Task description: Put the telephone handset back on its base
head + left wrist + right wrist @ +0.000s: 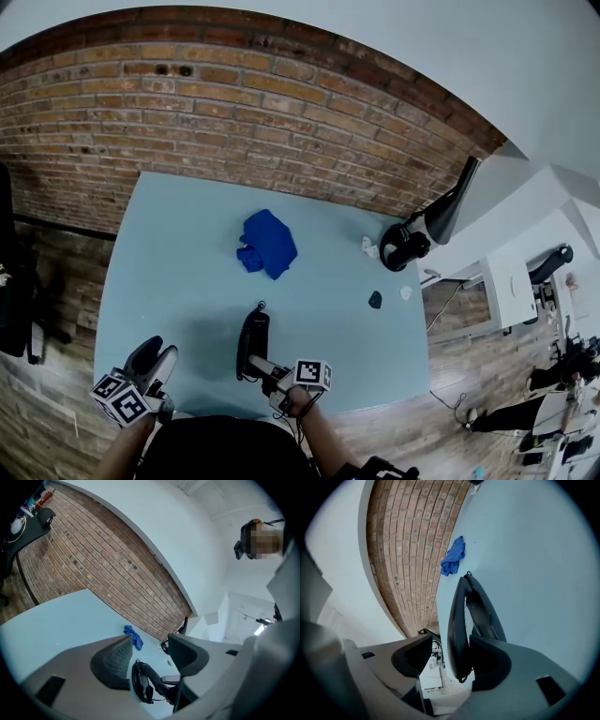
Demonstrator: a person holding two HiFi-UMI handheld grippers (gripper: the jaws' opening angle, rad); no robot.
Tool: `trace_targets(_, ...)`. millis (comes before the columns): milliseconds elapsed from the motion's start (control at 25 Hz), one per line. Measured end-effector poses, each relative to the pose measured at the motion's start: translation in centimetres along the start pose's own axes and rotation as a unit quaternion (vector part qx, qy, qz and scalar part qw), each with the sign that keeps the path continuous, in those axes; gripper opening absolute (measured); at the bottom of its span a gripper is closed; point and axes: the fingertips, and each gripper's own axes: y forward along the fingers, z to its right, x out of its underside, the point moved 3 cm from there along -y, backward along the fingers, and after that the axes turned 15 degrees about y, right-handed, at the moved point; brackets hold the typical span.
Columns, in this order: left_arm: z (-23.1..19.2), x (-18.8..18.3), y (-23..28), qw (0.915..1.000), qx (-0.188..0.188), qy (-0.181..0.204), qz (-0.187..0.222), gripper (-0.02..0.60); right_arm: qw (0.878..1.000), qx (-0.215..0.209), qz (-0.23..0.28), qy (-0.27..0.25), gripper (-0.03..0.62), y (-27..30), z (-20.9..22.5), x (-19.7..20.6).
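Brick wall (pixel 234 103) behind, pale blue desk (pixel 178 272) below us. Blue cloth (pixel 267 244) lies near centre, unused. Telephone base (pixel 487 616) sits at the desk's 6 o'clock edge with the handset (pixel 457 620) on edge against it, not seated, we judge. Right gripper (pixel 450 648) has its fingers apart straddling the handset, one pad touching, likely lining up a grasp. Left gripper (pixel 149 644) at 7 o'clock has fingers apart and empty, parked clear. Only its view shows what looks like a coiled cord (pixel 136 686).
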Motion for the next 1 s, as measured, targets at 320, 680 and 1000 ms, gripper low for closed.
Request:
trace_targets(320,-0.2,0.0,0.2,1.0,0.006,0.0,-0.005,0.262,0.995,0.047,-0.024,-0.081,0.304,0.6,-0.8,1.1)
trace_targets(680,-0.5,0.0,0.1,1.0,0.005,-0.005,-0.006,0.262,0.972,0.132,-0.047,-0.188,0.396,1.4,-0.7,2.0)
trace_targets(1000,-0.5,0.3,0.2,0.9999,0.007,-0.009,-0.005,0.262,0.948,0.186,-0.058,-0.252,0.446,1.8,-0.2,2.0)
